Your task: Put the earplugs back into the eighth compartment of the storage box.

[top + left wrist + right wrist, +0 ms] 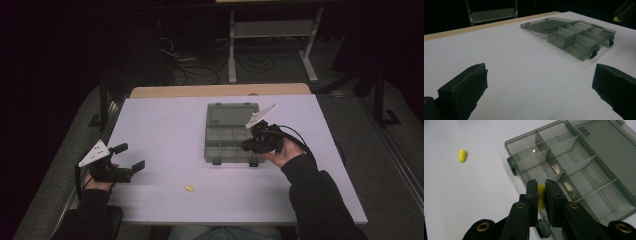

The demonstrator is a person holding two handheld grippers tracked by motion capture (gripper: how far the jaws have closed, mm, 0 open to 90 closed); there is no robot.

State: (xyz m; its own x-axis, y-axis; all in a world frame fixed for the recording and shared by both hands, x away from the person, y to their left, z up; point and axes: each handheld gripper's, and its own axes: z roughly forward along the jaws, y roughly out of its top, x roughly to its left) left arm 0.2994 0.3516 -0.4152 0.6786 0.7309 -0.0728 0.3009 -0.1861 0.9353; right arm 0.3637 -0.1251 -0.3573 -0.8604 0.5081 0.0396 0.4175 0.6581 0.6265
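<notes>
Right gripper view, near to far:

1. Right tool [541,192]: clenched on a yellow plug [541,195], above the near corner of the box.
2. Second plug [189,188]: loose on the bench [165,125] at 6 o'clock, near the front edge. Looks light, soft and compressible; likely rolls, so pinch across its short middle.
3. Left tool [131,156]: released, empty, at 8 o'clock.
4. Compartment box [225,142]: clear grey plastic, lid open, mid-bench; stiff, probably slides easily.
</notes>
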